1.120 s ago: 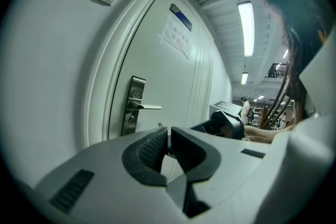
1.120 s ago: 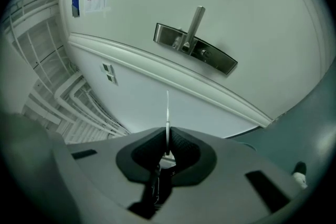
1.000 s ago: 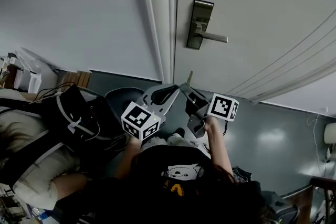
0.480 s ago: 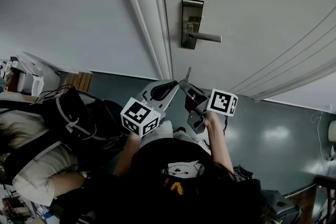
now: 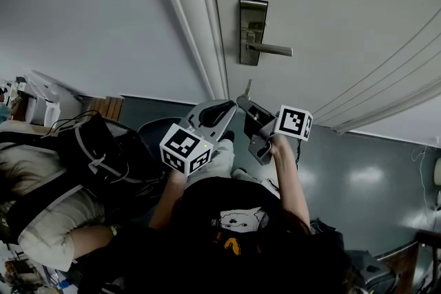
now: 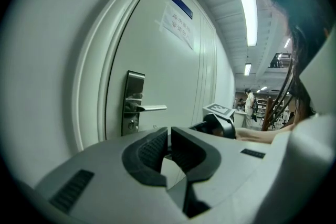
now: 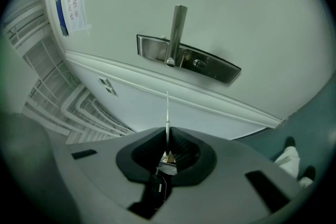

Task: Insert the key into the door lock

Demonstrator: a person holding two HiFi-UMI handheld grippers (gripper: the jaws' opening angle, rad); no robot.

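two grippers hang below the lock, and only the right gripper carries anything. its jaws are pinched on the head of the key, whose thin flat blade stands out ahead toward the door. the left gripper has its ribbed dark pads pressed together on nothing, just beside the other.

the step in hand looks like the approach. the key's tip is apart from the door lock, a tall brushed-metal plate with a straight lever handle and a small round keyhole next to the lever. next, the blade would likely need bringing up to that keyhole, lining up with its slot and pushing straight in. its turn about its own axis may need matching.

the door is smooth, pale and matt, and the gripper shells are grey plastic.
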